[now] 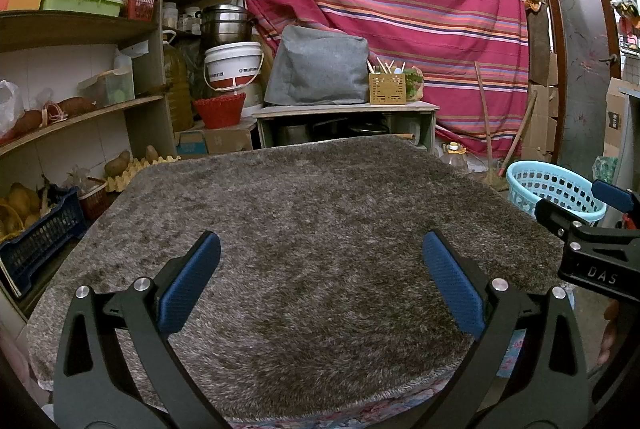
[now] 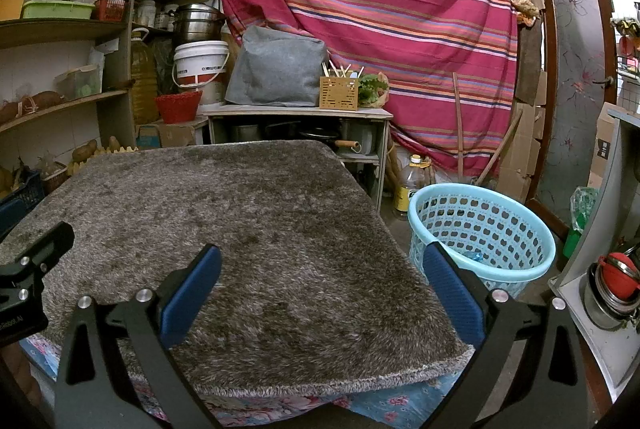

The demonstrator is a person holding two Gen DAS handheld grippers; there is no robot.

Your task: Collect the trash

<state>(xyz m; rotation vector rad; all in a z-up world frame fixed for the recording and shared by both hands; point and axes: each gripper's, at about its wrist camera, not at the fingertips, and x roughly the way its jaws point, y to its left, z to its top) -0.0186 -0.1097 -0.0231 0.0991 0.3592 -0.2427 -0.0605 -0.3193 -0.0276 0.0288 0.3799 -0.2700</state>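
A light blue perforated basket (image 2: 482, 233) stands on the floor right of the table; it also shows in the left wrist view (image 1: 554, 191). A bit of blue crumpled trash (image 2: 476, 256) lies inside it. My left gripper (image 1: 320, 281) is open and empty above the shaggy grey-brown rug (image 1: 304, 221) that covers the table. My right gripper (image 2: 322, 283) is open and empty above the rug's (image 2: 248, 221) right front corner, its right finger in front of the basket. I see no loose trash on the rug.
Wooden shelves (image 1: 72, 29) with food and bins line the left. A low cabinet (image 2: 296, 117) with a grey bag stands behind the table. A striped red cloth (image 2: 380, 9) hangs at the back. An oil bottle (image 2: 412, 181) stands by the basket.
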